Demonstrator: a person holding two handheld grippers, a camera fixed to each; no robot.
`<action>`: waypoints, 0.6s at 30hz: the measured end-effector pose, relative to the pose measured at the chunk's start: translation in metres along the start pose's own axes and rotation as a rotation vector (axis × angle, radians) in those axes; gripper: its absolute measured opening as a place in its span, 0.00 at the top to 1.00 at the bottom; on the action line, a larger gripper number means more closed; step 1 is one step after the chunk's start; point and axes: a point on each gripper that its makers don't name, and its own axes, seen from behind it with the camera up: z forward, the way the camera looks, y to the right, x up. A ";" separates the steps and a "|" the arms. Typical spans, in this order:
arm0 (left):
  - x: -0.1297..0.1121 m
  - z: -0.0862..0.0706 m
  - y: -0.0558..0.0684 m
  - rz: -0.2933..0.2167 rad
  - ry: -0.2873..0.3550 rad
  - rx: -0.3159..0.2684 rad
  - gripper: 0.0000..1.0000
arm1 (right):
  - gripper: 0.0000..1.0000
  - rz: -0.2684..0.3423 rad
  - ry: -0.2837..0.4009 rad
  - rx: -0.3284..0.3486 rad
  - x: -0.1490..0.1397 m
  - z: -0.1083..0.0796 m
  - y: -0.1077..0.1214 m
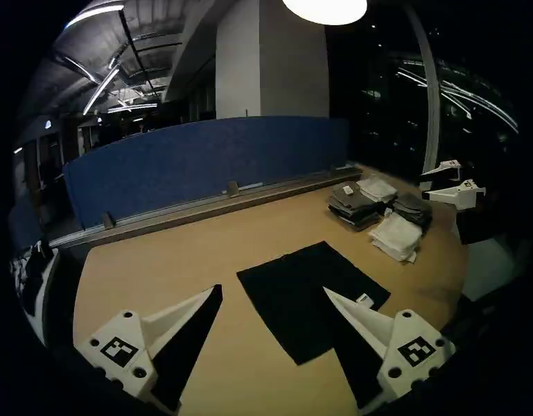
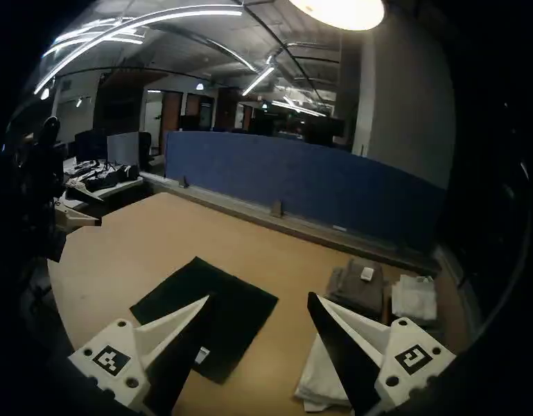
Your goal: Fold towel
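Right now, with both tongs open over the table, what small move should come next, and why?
Probably lower the left tongs and right tongs to the near edge of the black towel and pinch a corner each. The towel lies flat and unheld on the wooden table. Both tongs hover open above it, gripping nothing, so no fold can start yet.

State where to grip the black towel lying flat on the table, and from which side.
Probably the near corner of the black towel, by its white tag, approached from the near side: it lies flat, so only edges and corners can be pinched.
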 end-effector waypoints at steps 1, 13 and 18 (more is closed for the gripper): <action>-0.002 0.001 0.001 0.005 -0.005 -0.001 0.03 | 0.00 -0.001 -0.003 0.001 -0.002 0.001 -0.001; -0.040 0.020 0.014 0.038 -0.050 -0.029 0.03 | 0.00 -0.006 -0.031 0.014 -0.043 0.018 -0.012; -0.065 0.032 0.023 0.052 -0.071 -0.047 0.03 | 0.00 0.006 -0.049 0.021 -0.067 0.029 -0.020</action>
